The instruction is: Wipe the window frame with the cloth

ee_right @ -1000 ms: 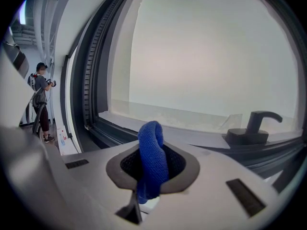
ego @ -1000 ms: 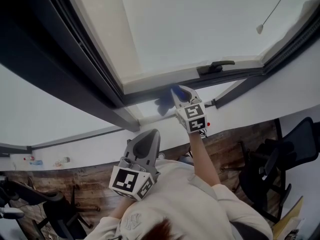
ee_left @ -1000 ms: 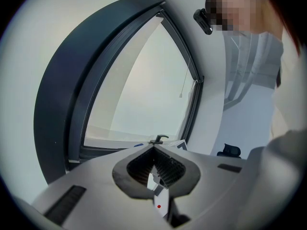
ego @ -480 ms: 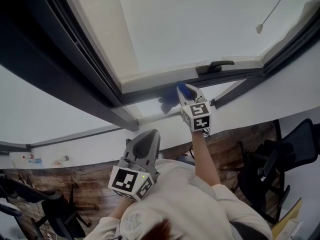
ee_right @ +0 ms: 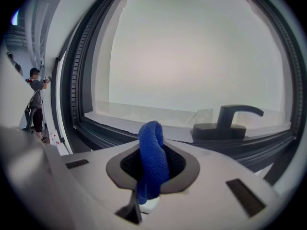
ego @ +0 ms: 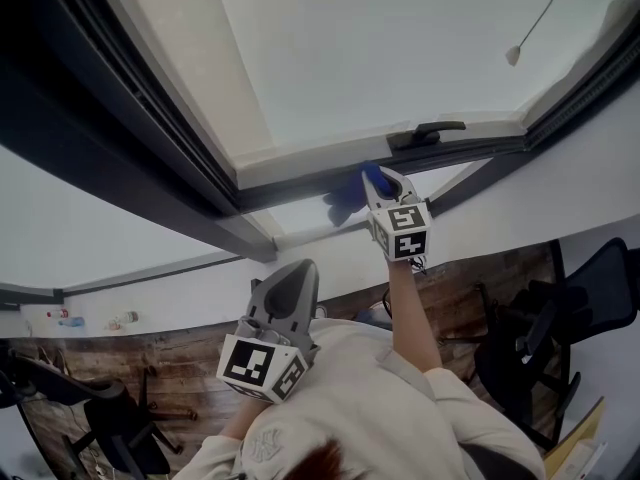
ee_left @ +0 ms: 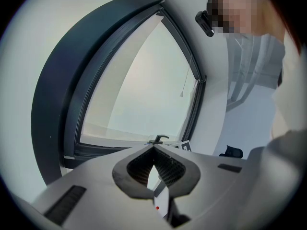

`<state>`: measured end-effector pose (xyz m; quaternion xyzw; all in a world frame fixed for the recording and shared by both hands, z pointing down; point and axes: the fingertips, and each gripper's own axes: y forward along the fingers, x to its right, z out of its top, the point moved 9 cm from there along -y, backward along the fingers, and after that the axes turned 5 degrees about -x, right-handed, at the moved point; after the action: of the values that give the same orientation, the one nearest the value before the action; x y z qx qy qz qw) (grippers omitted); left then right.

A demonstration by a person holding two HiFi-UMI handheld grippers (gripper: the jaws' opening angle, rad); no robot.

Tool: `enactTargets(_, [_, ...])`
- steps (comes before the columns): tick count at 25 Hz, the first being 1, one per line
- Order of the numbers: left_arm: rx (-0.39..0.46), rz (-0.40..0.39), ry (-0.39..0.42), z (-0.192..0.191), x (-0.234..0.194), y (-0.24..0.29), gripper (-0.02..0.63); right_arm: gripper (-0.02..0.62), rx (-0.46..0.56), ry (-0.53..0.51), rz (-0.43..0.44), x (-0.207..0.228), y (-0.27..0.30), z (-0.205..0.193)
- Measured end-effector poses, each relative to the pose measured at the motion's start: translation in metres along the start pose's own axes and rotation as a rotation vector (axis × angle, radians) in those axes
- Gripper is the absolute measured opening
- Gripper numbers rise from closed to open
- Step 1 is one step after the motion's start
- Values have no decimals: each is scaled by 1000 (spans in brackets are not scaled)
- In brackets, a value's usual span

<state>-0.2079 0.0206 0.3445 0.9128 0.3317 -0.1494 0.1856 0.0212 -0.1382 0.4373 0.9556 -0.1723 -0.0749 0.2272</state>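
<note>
Blue cloth point(ee_right: 152, 164) clamped in right tongs point(ego: 378, 176), held at lower rail of window frame point(ego: 300, 180), near handle point(ego: 425, 133). Cloth judged soft, light, limp; best pinched mid-fold. Left tongs point(ego: 292, 290) closed, empty.

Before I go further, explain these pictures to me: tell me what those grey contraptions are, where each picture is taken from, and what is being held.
There is no robot here. A person holds a grey hand-held claw in each hand, and the black-and-white cubes are part of those tools. The head view comes from a camera on the person's head. The other two come from cameras riding on each claw. The right claw is raised to the dark window frame, near the handle, and is clamped on a blue cloth. The left claw is closed, holds nothing, and hangs lower, away from the window.
</note>
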Motion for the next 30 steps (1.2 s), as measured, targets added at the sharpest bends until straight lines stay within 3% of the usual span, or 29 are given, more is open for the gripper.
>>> enactTargets(30, [27, 38, -15, -2, 19, 19, 5, 54, 4, 58, -109, 69, -16, -14])
